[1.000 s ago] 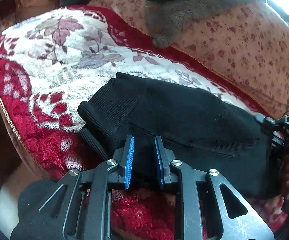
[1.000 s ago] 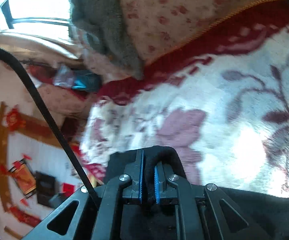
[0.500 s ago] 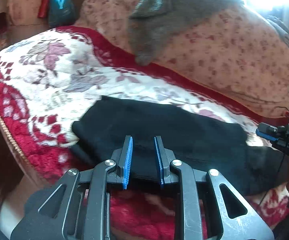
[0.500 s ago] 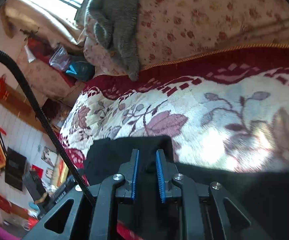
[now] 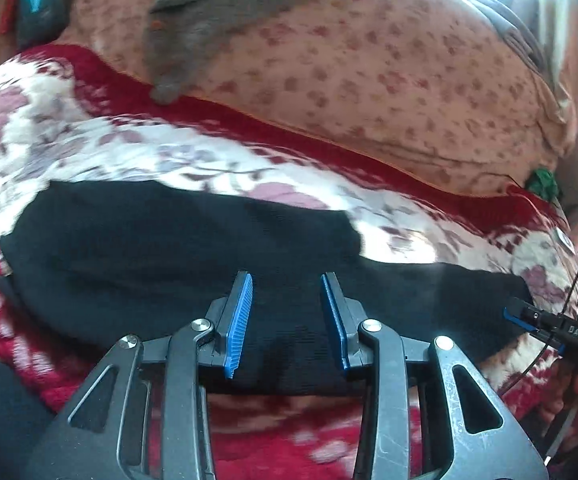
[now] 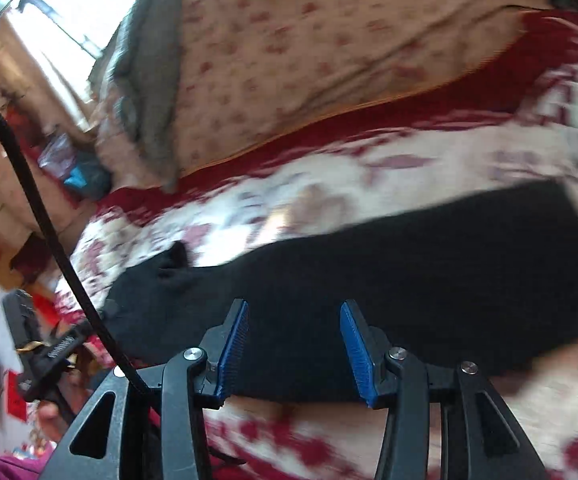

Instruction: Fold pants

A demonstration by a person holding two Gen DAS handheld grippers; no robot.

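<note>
Two grippers, the left gripper [image 5: 287, 320] and right gripper [image 6: 293, 350], have just been opening and hover part open with nothing pinched above the black pants [image 5: 177, 252] lying folded across a red-and-white floral blanket [image 5: 89, 136], a flowered quilt [image 5: 369, 64] bunched at twelve o'clock.

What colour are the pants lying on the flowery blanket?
Black knit pants, plain with no pattern, clearest in the left wrist view.
</note>
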